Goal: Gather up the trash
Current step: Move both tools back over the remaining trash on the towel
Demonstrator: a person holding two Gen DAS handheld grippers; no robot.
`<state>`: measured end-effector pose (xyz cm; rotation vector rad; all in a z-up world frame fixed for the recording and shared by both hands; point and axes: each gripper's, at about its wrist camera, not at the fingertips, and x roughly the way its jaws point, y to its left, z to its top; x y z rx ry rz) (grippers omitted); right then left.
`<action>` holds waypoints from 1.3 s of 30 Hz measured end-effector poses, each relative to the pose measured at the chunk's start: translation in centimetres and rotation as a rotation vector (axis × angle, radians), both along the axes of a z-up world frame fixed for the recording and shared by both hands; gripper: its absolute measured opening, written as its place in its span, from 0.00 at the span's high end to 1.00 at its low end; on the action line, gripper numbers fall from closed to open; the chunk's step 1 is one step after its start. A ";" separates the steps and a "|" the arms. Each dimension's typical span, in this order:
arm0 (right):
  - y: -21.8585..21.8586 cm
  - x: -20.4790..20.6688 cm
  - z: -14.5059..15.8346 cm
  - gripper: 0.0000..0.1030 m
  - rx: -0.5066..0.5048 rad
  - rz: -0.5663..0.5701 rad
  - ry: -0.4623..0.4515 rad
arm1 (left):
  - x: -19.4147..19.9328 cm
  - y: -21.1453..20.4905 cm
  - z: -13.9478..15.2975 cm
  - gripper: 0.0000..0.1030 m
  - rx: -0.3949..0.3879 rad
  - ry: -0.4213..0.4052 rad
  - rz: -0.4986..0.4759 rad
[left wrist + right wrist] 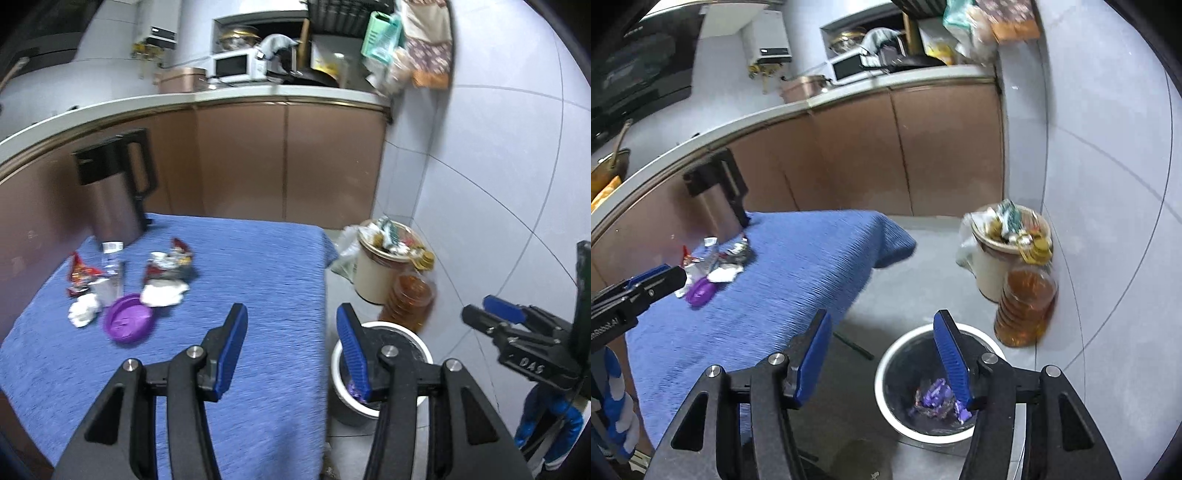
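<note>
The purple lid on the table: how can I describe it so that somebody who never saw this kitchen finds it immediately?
Look at the table with the blue cloth, standing before the brown cabinets. Near its far left part, in front of the tall metal kettle, lies a small heap of trash. The purple lid is at the heap's near edge, beside white crumpled tissues and red wrappers; it alone is round and purple.

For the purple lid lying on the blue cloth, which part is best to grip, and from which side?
Grip the raised rim of the purple lid, probably its near-right edge, coming from above with the left claw. It lies flat, and tissues crowd its far side.
</note>
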<state>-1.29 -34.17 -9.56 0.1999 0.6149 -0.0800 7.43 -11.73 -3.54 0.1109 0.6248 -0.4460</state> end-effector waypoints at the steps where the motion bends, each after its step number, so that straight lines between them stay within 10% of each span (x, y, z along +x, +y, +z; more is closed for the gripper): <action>1: 0.6 -0.1 0.6 0.46 -0.006 0.010 -0.011 | -0.2 0.8 0.3 0.53 -0.004 -0.008 0.012; 39: 16.7 -4.0 9.9 0.42 -0.221 0.261 -0.161 | -7.8 18.1 3.7 0.53 -0.186 -0.120 0.234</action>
